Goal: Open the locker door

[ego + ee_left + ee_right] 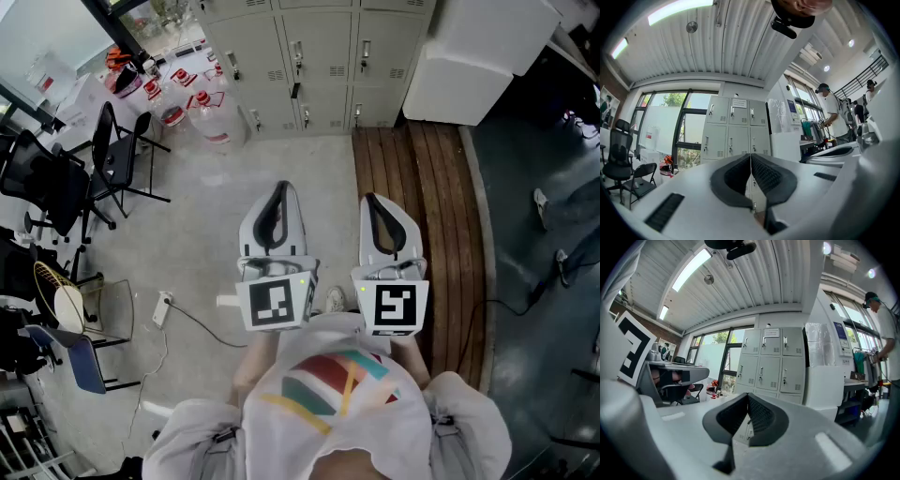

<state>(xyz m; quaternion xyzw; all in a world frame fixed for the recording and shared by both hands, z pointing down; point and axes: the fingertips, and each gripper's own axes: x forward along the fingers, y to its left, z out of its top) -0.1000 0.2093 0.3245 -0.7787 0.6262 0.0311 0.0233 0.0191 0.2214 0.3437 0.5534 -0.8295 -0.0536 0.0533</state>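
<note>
Held close to the person's chest, the left gripper (278,187) and right gripper (371,199) sit side by side, each with jaws fully closed and gripping nothing. Both point toward the grey locker bank (323,56), which stands against the far wall, well apart from them, with every visible door shut. Wooden decking (422,216) runs along the floor at right.

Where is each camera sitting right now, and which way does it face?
Head view: on the person's head, looking steeply down; shows shirt, left gripper, right gripper, lockers ahead.
Left gripper view: on the left gripper, facing the lockers along its shut jaws; right gripper at right.
Right gripper view: on the right gripper, facing the lockers along its shut jaws; left gripper at left.
Shared: all three show the lockers, doors closed.
</note>
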